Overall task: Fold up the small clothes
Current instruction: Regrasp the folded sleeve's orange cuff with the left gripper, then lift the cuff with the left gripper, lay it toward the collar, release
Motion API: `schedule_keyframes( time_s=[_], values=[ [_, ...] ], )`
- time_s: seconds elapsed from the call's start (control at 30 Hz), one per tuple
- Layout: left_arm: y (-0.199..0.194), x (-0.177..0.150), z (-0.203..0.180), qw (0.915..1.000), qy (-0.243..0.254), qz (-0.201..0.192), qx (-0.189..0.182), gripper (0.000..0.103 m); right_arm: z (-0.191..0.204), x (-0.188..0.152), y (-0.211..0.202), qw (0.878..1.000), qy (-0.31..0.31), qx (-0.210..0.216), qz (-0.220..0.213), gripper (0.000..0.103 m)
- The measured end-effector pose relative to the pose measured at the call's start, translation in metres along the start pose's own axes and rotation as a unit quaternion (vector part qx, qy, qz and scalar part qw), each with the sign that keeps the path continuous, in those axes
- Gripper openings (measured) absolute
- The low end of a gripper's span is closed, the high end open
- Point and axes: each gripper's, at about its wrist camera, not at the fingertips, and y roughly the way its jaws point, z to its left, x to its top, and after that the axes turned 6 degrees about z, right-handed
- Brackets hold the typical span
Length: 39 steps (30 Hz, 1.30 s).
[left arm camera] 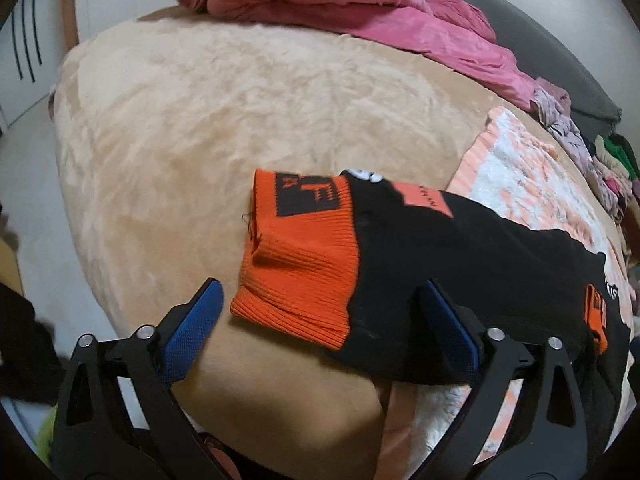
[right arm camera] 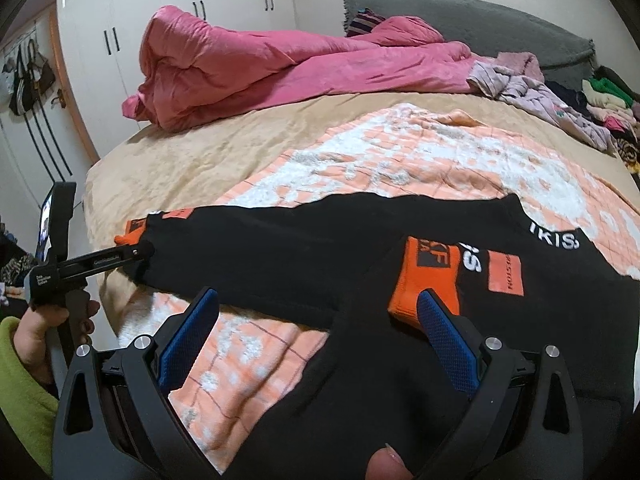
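Lying across a bed, a black sweatshirt (right arm camera: 304, 248) with orange ribbed cuffs rests partly on a peach-and-white patterned blanket (right arm camera: 400, 152) and partly on the beige plush bedspread (left arm camera: 224, 112) beneath it. One sleeve stretches toward the near edge of the bed, and its orange cuff (left arm camera: 298, 264) lies flat on the beige plush. The left gripper (left arm camera: 320, 328) hovers over that cuff with its jaws spread wide; the cuff's lower edge sits between the blue pads (left arm camera: 188, 332), but neither pad presses on it. In the right wrist view the same gripper appears from the side, held by a hand (right arm camera: 48, 320) in a lime-green sleeve (right arm camera: 24, 392), its tip at the sleeve's end.

The right gripper (right arm camera: 320, 328) is also spread, poised above the garment's black body, with its right pad just beside the other orange cuff (right arm camera: 428, 276), which is folded onto the chest near white lettering and an orange patch. Nothing is pinched between its pads.

Farther back, a crumpled pink duvet (right arm camera: 248, 68) lies along the far side of the bed, a grey headboard (right arm camera: 480, 28) stands behind it, and a heap of mixed clothes (right arm camera: 592, 108) sits at the right.
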Motion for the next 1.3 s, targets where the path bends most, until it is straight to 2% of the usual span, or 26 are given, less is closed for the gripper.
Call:
schedule_keyframes(
  time_s=[0.03, 0.07, 0.1, 0.13, 0.23, 0.3, 0.37, 0.43, 0.67, 0.93, 1.3],
  values=[
    [-0.001, 0.000, -0.001, 1.0000, 0.001, -0.002, -0.001, 0.085, -0.004, -0.002, 0.001, 1.000, 0.005, -0.004, 0.002, 0.099],
    [-0.003, 0.000, -0.001, 0.9999, 0.003, -0.011, -0.004, 0.072, -0.006, -0.003, 0.003, 1.000, 0.009, -0.006, 0.003, 0.099],
    [-0.002, 0.000, -0.002, 0.9998, 0.004, -0.018, -0.003, 0.065, -0.009, -0.005, 0.004, 1.000, 0.013, -0.008, 0.005, 0.099],
    [-0.001, 0.000, -0.003, 0.9997, 0.007, -0.021, -0.004, 0.064, -0.012, -0.007, 0.006, 1.000, 0.019, -0.010, 0.008, 0.099],
    [0.003, 0.000, -0.004, 0.9997, 0.012, -0.014, -0.017, 0.048, -0.021, -0.014, 0.008, 0.999, 0.040, -0.010, 0.015, 0.099],
    [0.004, 0.000, -0.005, 0.9990, 0.018, -0.016, -0.037, 0.020, -0.025, -0.018, 0.006, 0.999, 0.050, -0.008, 0.016, 0.099],
    [-0.001, -0.001, -0.009, 0.9985, 0.015, -0.015, -0.050, 0.014, -0.029, -0.022, 0.001, 0.998, 0.054, -0.009, 0.015, 0.099],
    [-0.008, -0.002, -0.011, 0.9971, 0.007, -0.022, -0.072, 0.012, -0.035, -0.026, -0.005, 0.998, 0.062, -0.010, 0.011, 0.099],
    [-0.050, 0.000, -0.040, 0.9890, 0.026, -0.052, -0.136, 0.011, -0.063, -0.036, -0.024, 0.995, 0.099, -0.016, -0.003, 0.099],
    [-0.089, -0.006, -0.079, 0.9790, 0.054, -0.082, -0.179, 0.011, -0.094, -0.050, -0.050, 0.990, 0.138, -0.021, -0.026, 0.099],
    [-0.120, -0.018, -0.171, 0.9597, 0.118, -0.070, -0.245, 0.010, -0.132, -0.075, -0.079, 0.982, 0.183, -0.023, -0.047, 0.099]
  ],
)
